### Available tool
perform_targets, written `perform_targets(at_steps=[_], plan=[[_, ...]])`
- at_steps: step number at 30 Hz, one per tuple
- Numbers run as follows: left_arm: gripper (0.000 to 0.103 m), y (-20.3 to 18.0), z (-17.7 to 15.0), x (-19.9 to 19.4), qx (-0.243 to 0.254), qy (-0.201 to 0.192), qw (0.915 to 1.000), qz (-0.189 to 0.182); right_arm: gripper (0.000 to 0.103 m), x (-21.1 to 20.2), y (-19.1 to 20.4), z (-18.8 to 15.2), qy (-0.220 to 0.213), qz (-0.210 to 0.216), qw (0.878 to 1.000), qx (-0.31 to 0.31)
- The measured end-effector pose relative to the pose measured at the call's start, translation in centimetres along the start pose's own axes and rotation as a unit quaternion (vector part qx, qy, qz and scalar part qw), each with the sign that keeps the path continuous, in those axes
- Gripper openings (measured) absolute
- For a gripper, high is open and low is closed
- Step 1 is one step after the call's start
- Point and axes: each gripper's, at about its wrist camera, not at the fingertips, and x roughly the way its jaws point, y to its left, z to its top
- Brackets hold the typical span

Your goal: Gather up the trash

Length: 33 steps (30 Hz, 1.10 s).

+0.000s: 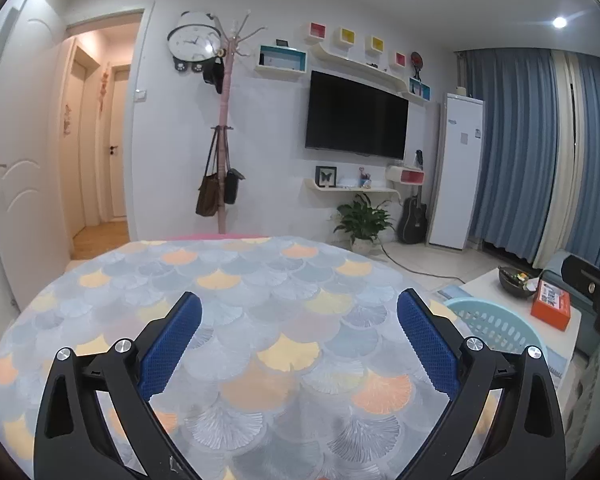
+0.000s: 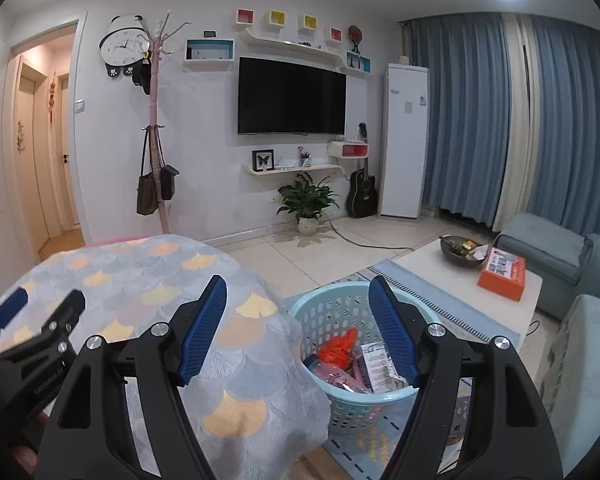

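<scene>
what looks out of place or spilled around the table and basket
Nothing stands out: the patterned tablecloth is bare, the wrappers sit inside the blue basket on the floor, and nothing lies spilled beside it.

A round table (image 2: 148,288) draped in a fan-patterned cloth of grey, orange and yellow stands bare-topped in a living room. Just beside the table, on a patterned rug (image 2: 440,300) over the tiled floor (image 2: 312,256), sits a pale blue laundry basket (image 2: 332,312) holding an orange net bag (image 2: 338,348), pink wrappers and a printed packet. Beyond the basket, well apart from the table, a low white table (image 2: 452,280) carries a dark bowl (image 2: 460,250) and an orange box (image 2: 502,272).
</scene>
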Motion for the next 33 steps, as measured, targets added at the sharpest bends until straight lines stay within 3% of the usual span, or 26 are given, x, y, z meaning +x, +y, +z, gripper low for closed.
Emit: perform_targets(at_steps=[8, 17, 33], plan=[[0.095, -0.9, -0.1, -0.3, 0.026, -0.007, 0.9996, 0.007, 0.07, -0.3, 0.0, -0.4, 0.004, 0.009, 1.0, 0.007], [0.095, -0.6, -0.1, 0.1, 0.022, 0.002, 0.9997, 0.012, 0.075, -0.4, -0.3, -0.6, 0.004, 0.012, 1.0, 0.012], [0.096, 0.2, -0.3, 0.4, 0.004, 0.017, 0.9998, -0.004, 0.076, 0.2, 0.2, -1.0, 0.018, 0.026, 0.999, 0.005]])
